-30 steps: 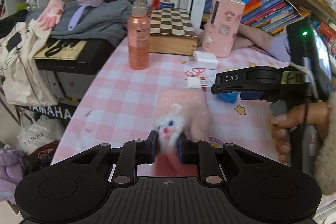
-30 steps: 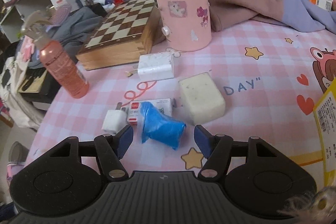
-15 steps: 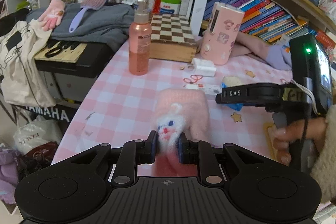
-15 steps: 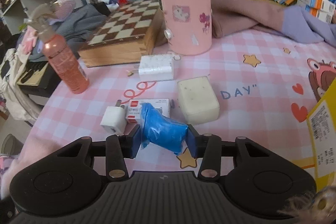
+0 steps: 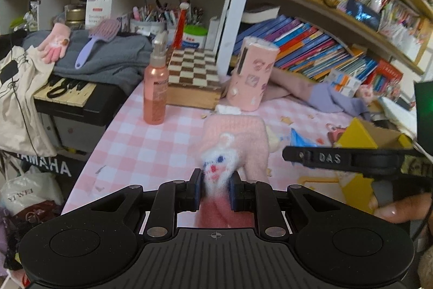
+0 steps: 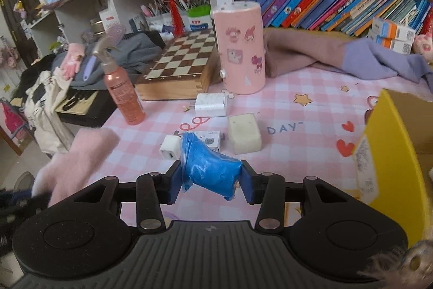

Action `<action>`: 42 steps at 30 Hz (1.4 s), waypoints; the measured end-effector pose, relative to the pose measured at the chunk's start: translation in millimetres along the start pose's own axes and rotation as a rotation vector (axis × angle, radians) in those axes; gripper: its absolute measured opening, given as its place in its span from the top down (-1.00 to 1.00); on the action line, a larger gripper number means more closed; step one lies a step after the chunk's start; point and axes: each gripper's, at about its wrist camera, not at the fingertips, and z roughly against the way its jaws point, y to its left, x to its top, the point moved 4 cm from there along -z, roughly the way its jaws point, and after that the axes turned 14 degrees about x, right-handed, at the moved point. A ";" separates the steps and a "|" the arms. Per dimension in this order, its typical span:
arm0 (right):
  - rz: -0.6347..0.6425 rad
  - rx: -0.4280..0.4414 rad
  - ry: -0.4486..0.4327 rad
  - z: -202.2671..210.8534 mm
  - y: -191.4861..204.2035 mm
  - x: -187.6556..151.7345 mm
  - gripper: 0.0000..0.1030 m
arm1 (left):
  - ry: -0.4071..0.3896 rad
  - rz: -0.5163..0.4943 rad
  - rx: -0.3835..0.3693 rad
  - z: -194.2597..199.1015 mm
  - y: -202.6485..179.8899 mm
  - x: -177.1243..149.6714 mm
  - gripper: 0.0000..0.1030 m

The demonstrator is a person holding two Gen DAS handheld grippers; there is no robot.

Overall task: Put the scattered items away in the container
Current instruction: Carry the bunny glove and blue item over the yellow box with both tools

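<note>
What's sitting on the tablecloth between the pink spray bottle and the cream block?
In the right wrist view, between the pink spray bottle and the cream block lie a small white plug and a flat printed box.

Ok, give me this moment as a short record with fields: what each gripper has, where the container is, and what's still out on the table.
left gripper: shut on pink glove, lifted
right gripper: shut on blue plastic bundle, jaws just closed on it
container: yellow box, at right edge of right wrist view
still on table: white charger, small white plug, cream block, small printed box
table: pink checked cloth
</note>
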 end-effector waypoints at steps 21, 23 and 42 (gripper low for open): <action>-0.032 0.014 -0.017 93.4 43.9 -77.7 0.19 | -0.013 0.028 -0.106 78.8 -0.1 -39.2 0.65; -0.030 0.011 -0.020 100.7 50.3 -85.5 0.19 | -0.010 0.030 -0.111 87.3 0.9 -46.2 0.65; -0.080 -0.051 -0.033 167.4 83.4 -160.7 0.20 | 0.024 0.012 -0.173 144.4 9.1 -100.5 0.65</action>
